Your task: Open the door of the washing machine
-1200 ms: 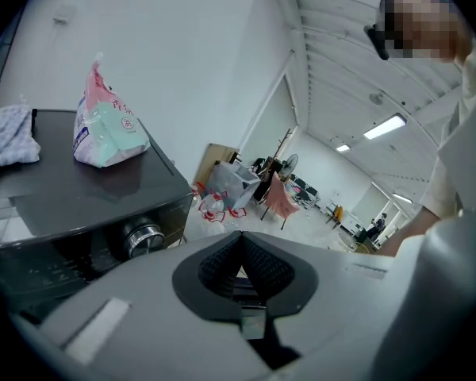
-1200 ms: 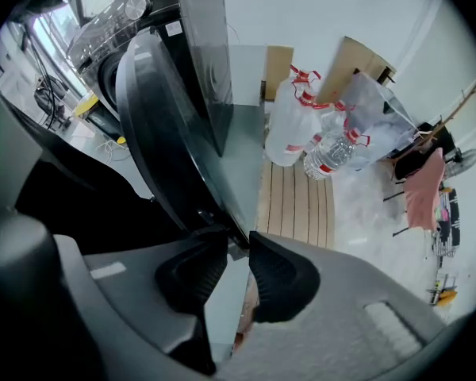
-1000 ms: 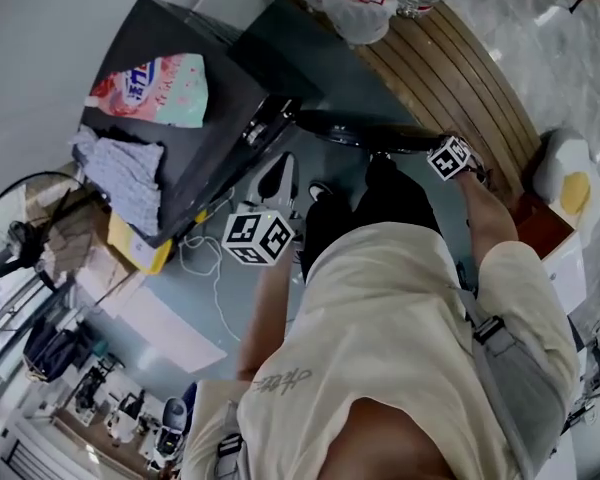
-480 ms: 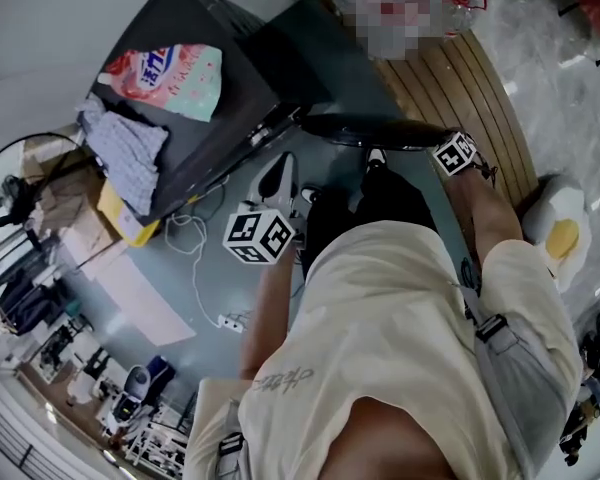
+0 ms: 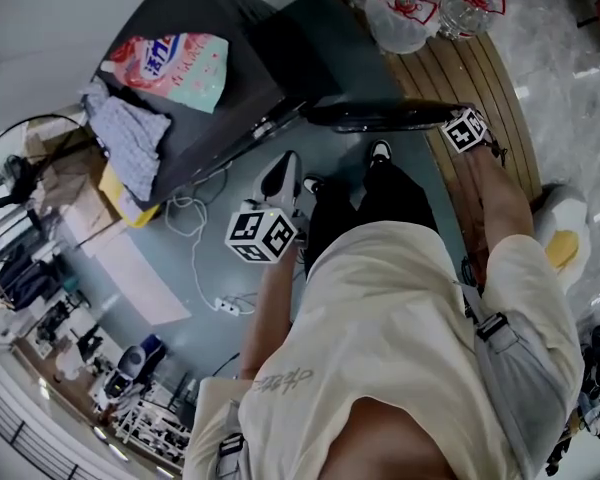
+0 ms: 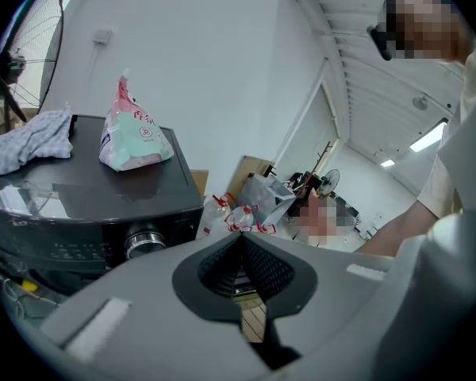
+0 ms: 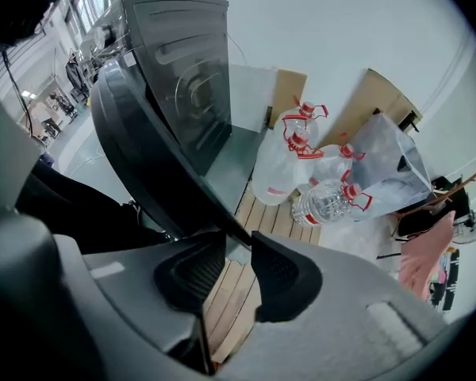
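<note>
standing at the upper left of the head view, the black washing machine (image 5: pixel 195 88) is the biggest thing here, set on a grey floor beside a strip of wooden slats (image 5: pixel 485 78). its curved door (image 5: pixel 380 116) is swung out from the front, well away from the cabinet, and seen edge-on it reaches across toward the slats. on the machine's flat top lie a crumpled pale cloth (image 5: pixel 125 148) and, near it, a pink and green detergent pouch (image 5: pixel 170 63). clear water bottles (image 5: pixel 420 8) with red handles sit bundled on the slats beyond the door. the right tongs (image 7: pixel 238 252) point steeply down at the door's free edge. that dark rim runs down to the gap between the two pads, which stand apart and have just been opening, with wood showing through the gap below the rim. the left tongs (image 6: pixel 239 240) hang in front of the machine, clear of it, pressed together with nothing between them.
</note>
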The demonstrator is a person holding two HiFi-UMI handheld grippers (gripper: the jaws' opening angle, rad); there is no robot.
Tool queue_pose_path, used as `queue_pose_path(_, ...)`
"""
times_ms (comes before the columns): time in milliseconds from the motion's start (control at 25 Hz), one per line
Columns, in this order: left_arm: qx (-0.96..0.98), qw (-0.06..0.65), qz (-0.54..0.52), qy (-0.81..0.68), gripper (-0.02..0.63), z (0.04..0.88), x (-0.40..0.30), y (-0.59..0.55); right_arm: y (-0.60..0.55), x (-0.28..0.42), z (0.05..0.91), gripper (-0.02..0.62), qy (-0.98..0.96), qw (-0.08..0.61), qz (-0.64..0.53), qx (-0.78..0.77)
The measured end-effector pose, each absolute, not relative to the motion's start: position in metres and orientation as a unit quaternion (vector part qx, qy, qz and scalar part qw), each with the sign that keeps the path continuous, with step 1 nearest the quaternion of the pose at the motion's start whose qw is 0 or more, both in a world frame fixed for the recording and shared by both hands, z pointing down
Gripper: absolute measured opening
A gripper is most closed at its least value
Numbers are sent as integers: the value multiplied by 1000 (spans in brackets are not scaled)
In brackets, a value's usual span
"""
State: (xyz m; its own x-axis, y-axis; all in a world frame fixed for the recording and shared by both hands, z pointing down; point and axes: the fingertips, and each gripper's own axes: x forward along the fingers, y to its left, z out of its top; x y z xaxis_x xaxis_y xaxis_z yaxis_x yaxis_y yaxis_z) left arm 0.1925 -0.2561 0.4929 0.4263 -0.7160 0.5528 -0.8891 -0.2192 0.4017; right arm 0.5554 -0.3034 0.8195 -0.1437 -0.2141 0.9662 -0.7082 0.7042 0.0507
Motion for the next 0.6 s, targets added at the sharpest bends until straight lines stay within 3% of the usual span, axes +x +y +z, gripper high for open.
queue_pose_path(600,773,346,132,-515,18,495,198,-260,-296,558,823,106,-733,560,227,313)
